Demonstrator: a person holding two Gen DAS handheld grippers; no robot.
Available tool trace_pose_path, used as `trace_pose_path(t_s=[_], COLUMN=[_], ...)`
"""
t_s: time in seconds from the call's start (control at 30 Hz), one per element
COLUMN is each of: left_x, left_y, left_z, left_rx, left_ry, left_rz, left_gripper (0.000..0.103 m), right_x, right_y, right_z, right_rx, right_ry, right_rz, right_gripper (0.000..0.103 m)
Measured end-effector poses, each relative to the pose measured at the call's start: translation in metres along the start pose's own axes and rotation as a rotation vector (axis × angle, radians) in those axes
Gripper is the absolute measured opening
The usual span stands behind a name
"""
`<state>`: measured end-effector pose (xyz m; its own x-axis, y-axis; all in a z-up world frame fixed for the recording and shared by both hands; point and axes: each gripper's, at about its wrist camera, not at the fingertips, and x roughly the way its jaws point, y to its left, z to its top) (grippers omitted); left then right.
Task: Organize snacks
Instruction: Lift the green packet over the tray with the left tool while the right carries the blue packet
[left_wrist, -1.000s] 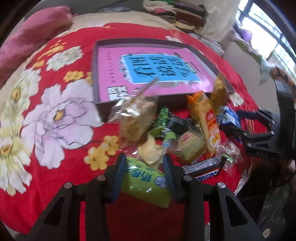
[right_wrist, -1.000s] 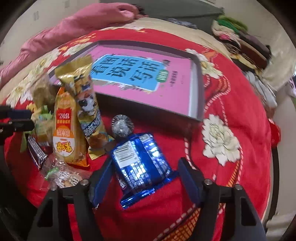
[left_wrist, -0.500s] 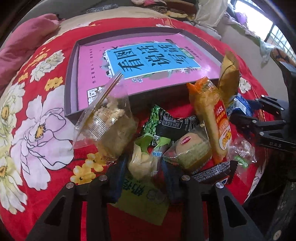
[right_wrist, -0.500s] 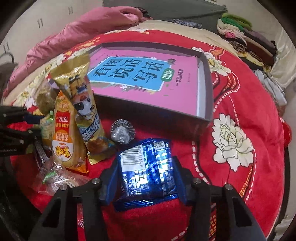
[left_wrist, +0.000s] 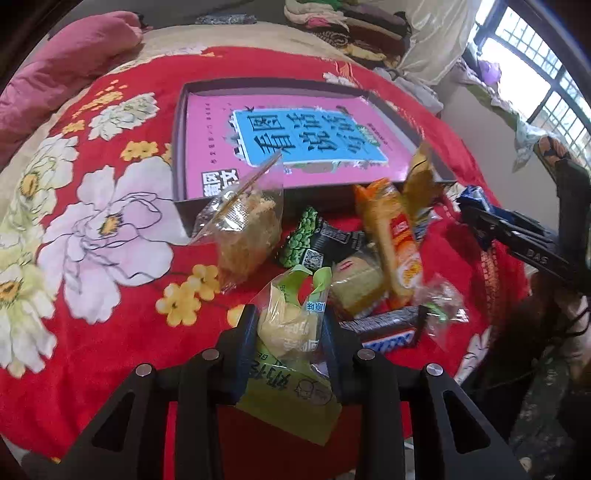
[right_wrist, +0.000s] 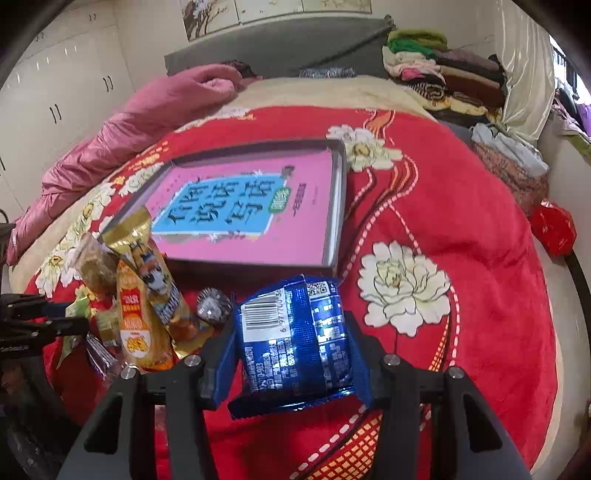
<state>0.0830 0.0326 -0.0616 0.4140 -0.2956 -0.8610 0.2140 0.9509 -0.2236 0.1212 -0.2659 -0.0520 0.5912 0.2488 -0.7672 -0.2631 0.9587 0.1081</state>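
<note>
My left gripper (left_wrist: 288, 328) is shut on a clear-and-green packet with a yellow pastry (left_wrist: 291, 321), lifted over a flat green packet (left_wrist: 291, 398). My right gripper (right_wrist: 291, 339) is shut on a shiny blue snack packet (right_wrist: 295, 339), held above the red bedspread. A grey tray (left_wrist: 179, 155) lined with a pink book lies behind the snack pile; it also shows in the right wrist view (right_wrist: 334, 206). The pile holds a clear bag of crumbly snack (left_wrist: 243, 229), a green-black packet (left_wrist: 317, 243), an orange packet (left_wrist: 391, 240) and a cake (left_wrist: 356, 280).
A red floral bedspread (left_wrist: 110, 229) covers the bed. A pink quilt (right_wrist: 147, 122) lies at the far left, and folded clothes (right_wrist: 436, 70) are stacked at the far right. A dark chocolate bar (left_wrist: 384, 328) and a foil ball (right_wrist: 214, 306) lie near the pile.
Both grippers closed on their packets and lifted: the left on the yellow pastry packet, the right on the blue packet.
</note>
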Motion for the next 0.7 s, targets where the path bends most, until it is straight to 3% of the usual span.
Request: trace_pose_path(t_s=[0.23, 0.4, 0.7], left_x=[-0.04, -0.069, -0.064], left_y=[-0.001, -0.001, 0.008], left_z=[0.006, 0.021, 0.05], left_rx=[-0.035, -0.034, -0.071], left_ry=[-0.095, -0.178, -0.214], left_rz=[0.009, 0.055, 0.098], left_gripper=[0.035, 0.035, 0.035], right_x=[-0.011, -0.017, -0.014], right_y=[0.005, 0.006, 0.005], right_z=[0.003, 0.009, 0.021], right_rx=[-0.008, 0.002, 0.031], right_ry=[-0.048, -0.083, -0.114], right_rz=[0.021, 0.042, 0.063], right_gripper=[0.052, 0.052, 0.052])
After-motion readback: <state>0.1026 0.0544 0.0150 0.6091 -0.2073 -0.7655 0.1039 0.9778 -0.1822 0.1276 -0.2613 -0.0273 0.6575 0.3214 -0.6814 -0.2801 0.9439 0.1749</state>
